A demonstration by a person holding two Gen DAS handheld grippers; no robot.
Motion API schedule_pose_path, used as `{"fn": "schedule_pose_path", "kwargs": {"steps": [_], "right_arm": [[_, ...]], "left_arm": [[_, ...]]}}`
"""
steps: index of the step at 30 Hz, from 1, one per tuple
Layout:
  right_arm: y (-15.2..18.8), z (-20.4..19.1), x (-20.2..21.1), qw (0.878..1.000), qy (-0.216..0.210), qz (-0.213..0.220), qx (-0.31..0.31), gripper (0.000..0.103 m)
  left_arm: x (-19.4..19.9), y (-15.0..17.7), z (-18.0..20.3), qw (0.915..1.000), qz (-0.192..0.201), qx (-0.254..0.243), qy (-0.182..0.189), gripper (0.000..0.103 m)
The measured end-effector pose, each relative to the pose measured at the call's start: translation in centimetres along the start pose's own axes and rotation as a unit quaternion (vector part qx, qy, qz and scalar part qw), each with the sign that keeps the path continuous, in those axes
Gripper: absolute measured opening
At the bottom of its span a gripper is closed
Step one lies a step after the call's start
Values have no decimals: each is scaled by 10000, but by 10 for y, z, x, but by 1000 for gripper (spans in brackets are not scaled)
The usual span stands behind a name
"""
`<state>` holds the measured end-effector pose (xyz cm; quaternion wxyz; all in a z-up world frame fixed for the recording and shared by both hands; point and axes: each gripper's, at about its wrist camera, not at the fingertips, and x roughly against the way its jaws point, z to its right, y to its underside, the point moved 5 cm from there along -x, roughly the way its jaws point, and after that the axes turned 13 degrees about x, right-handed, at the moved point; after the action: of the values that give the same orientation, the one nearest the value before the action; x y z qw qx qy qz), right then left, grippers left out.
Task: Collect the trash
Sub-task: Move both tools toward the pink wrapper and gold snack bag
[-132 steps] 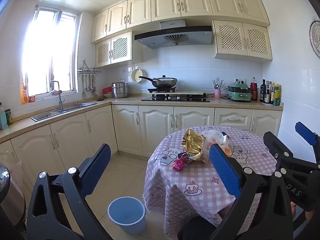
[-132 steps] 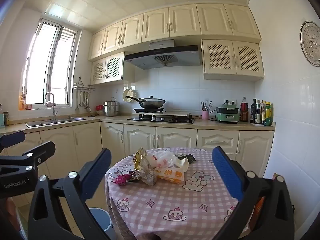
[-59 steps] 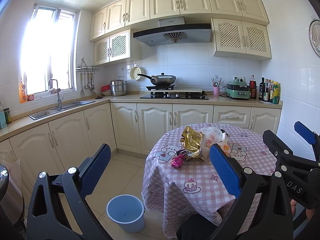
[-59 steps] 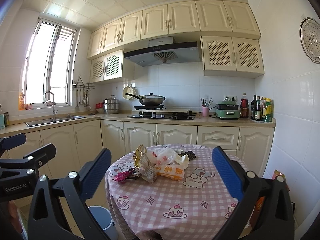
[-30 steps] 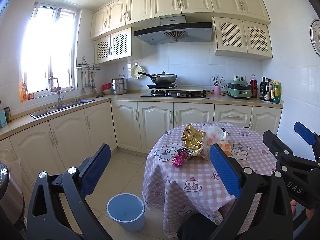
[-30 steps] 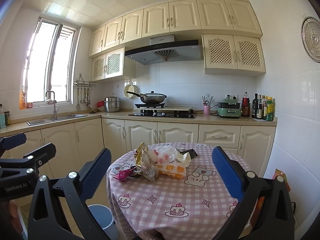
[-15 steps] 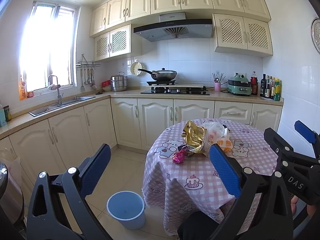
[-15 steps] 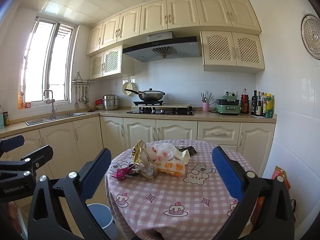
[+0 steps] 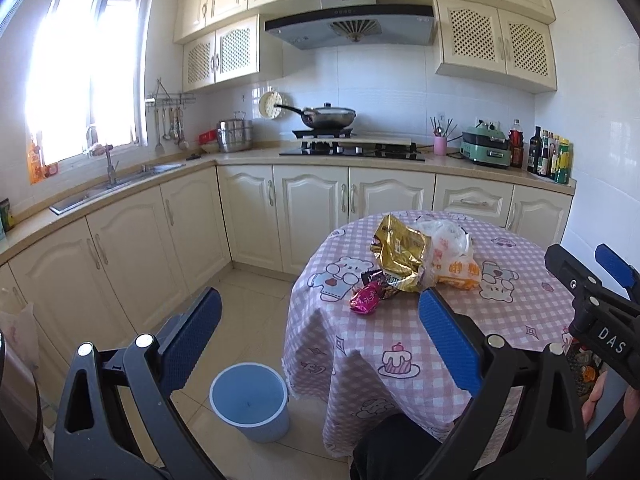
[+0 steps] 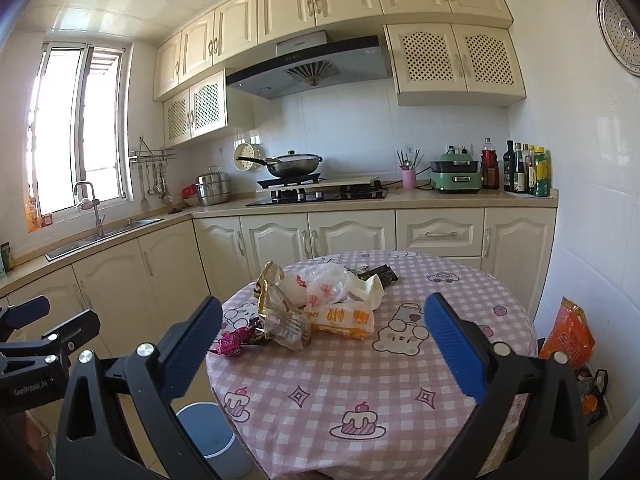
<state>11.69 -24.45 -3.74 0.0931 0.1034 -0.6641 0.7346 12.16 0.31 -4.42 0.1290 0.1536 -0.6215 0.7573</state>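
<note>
Closer to the round table [image 10: 400, 400] than a moment ago, both views tipped slightly down. Nearest: left gripper [image 9: 320, 332] and right gripper [image 10: 324, 340], each spread wide, holding nothing. Below, blue bin [image 9: 250, 400] on the floor beside the table. Farther: wrapper heap [image 10: 320, 304] mid-table, untouched. Approach stage, apparently; next, reaching in and pinching the pink wrapper [image 9: 365, 298] nearest the edge.

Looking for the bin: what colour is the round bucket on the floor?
Light blue plastic bucket, seen best from the left wrist.
</note>
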Motion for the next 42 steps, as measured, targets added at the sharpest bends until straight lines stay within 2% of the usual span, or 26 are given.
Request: {"fn": "schedule_pose_path", "kwargs": {"steps": [9,16,18,21,24,27,33,39,41,42], "right_arm": [[16,21,-70,9981,89,-575,-215,99],[28,52,-119,9947,441,-834,-414,99],[33,59,-128,9936,476,-902,-486,99],[38,67,-143,9922,450,-984,-616,99],[39,63,-153,9922,168,-1029,-684,99],[31,46,-158,9944,-77,-904,-542,99],[10,0,-170,9949,-603,-753,-298,99],[3,-40,-190,9914,-896,-945,134,98],[7,-50,-200,9886,-964,-1123,279,86],[10,-54,-205,9870,-984,-1223,346,64]], "left_arm": [[-63,-1,20,9980,-582,8,266,95],[-127,4,75,9911,-1043,-361,749,95],[-143,7,88,9883,-1188,-454,841,88],[-161,11,99,9859,-1315,-603,846,86],[-166,13,87,9870,-1296,-559,771,86],[-171,17,62,9883,-1381,-434,471,86],[-177,19,31,9879,-1497,-227,320,86],[-186,29,15,9843,-1726,-125,339,85],[-189,31,15,9828,-1800,-79,416,83],[-191,33,15,9819,-1835,-66,463,81]]}}
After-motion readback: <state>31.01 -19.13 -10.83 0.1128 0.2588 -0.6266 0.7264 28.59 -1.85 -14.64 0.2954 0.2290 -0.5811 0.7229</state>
